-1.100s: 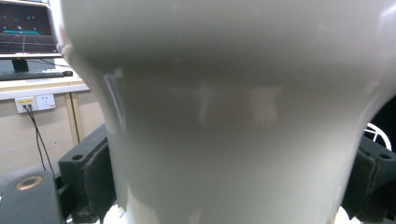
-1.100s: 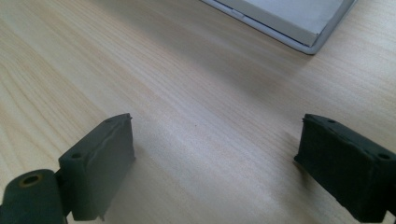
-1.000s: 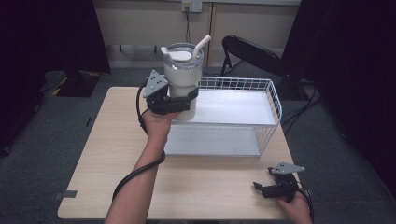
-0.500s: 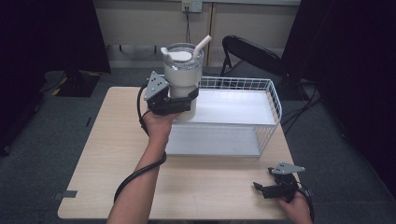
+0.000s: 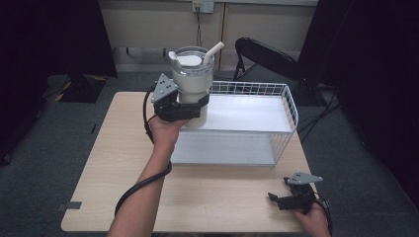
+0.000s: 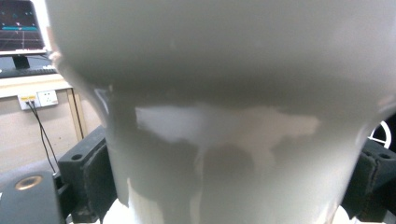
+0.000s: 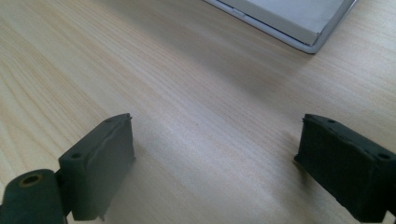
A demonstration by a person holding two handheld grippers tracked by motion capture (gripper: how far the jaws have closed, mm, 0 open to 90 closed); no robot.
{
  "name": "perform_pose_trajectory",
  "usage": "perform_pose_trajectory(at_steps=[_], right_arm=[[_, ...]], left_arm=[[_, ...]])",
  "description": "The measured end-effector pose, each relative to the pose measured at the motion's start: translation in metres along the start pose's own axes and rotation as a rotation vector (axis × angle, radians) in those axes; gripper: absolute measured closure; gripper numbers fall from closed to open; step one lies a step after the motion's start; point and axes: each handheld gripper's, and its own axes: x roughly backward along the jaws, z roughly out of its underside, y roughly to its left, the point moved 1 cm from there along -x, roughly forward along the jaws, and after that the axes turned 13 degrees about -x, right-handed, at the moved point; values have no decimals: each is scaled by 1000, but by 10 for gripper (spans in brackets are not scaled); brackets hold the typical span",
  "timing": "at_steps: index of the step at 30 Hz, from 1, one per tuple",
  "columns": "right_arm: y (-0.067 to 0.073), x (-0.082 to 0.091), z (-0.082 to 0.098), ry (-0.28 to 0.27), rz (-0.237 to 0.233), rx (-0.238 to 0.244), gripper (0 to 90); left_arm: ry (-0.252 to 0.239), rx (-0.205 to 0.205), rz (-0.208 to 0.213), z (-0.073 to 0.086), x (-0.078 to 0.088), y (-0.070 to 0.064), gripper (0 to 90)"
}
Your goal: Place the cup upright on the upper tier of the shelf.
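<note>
Table first: I see a pale wooden top running across the high view, with grey carpet around it. On its far right half sits my next biggest item, a white wire basket with a solid white floor and a lower shelf that sticks out toward me. A black folding chair stands behind the basket, off the table.

Then the tumbler, a big white one with a clear lid and a white straw leaning to the right. I have it held upright in the air at the basket's near left corner, its base just above the rim there; I cannot tell whether it touches the wire. From my left gripper view the tumbler is a wide glossy white wall right in front of the camera, and the two black jaws press on its narrower lower part from either side.

My left gripper is therefore clamped around the tumbler's lower body, with its grey three-cornered plate on the left side and its cable looping down along my forearm.

My right gripper rests low at the near right edge of the table, well apart from the tumbler. In the right gripper view its jaws stand wide apart with bare wood between them, gripping nothing, and a corner of the basket's shelf lies farther ahead.
</note>
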Motion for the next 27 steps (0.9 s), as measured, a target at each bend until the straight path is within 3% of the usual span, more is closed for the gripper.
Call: perform_pose_trajectory(at_steps=[10, 14, 27], right_arm=[[0, 0, 0, 0, 0, 0, 99], [0, 0, 0, 0, 0, 0, 99], [0, 0, 0, 1, 0, 0, 99]], left_arm=[[30, -3, 8, -2, 1, 0, 95], [63, -33, 21, -2, 3, 1, 88], [86, 11, 45, 8, 9, 1, 76]])
